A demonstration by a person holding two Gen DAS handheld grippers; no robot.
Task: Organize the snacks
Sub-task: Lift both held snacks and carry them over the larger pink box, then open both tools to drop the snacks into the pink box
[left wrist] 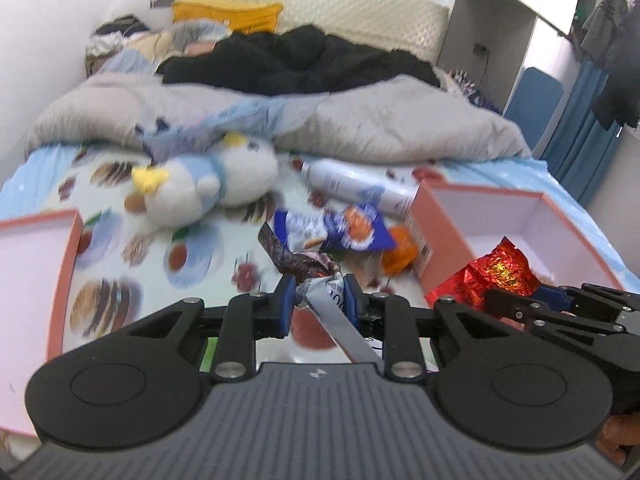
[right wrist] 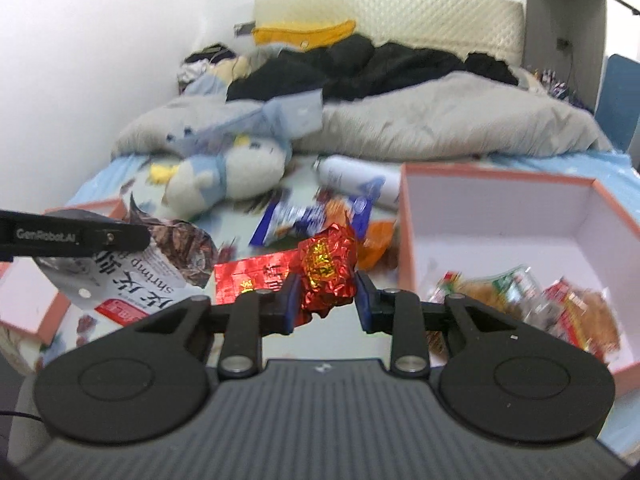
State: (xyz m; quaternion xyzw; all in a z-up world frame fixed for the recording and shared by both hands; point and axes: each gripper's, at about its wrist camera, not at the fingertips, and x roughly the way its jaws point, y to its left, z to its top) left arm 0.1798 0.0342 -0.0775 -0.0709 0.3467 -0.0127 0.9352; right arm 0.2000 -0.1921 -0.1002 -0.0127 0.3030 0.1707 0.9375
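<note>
Left wrist view. Left gripper [left wrist: 319, 300] has its jaws clamped on a silver-and-brown snack bag [left wrist: 316, 280]. The bag sits dead centre between the blue pads and is crumpled there; its brown top fans out toward 11 o'clock and a grey strip trails back toward 5 o'clock. Risk: the hold is on thin, slick film near an edge, so the bag could slide out while carried. At 9 o'clock lies the left box [left wrist: 64, 264], apparently empty. At 3 o'clock the right gripper [left wrist: 532, 294] carries a red foil packet [left wrist: 500, 270] in front of the right box [left wrist: 436, 216]. A blue snack pack [left wrist: 344, 230] still lies on the bed sheet [left wrist: 200, 280], with a white spray can [left wrist: 352, 182] and a plush toy [left wrist: 208, 184] behind it.

Right wrist view. Right gripper [right wrist: 327, 300] has its jaws closed on the red foil packet [right wrist: 328, 268], which bulges up toward 12 o'clock. Risk: only its lower part is pinched, so the foil may crush and slip. The right box [right wrist: 404, 220] at 3 o'clock already holds several snack packs [right wrist: 532, 296]. A flat red packet [right wrist: 256, 276] lies just behind the jaws. At 9 o'clock the left gripper [right wrist: 149, 236] holds its bag [right wrist: 132, 280]; the pads are not visible here.
</note>
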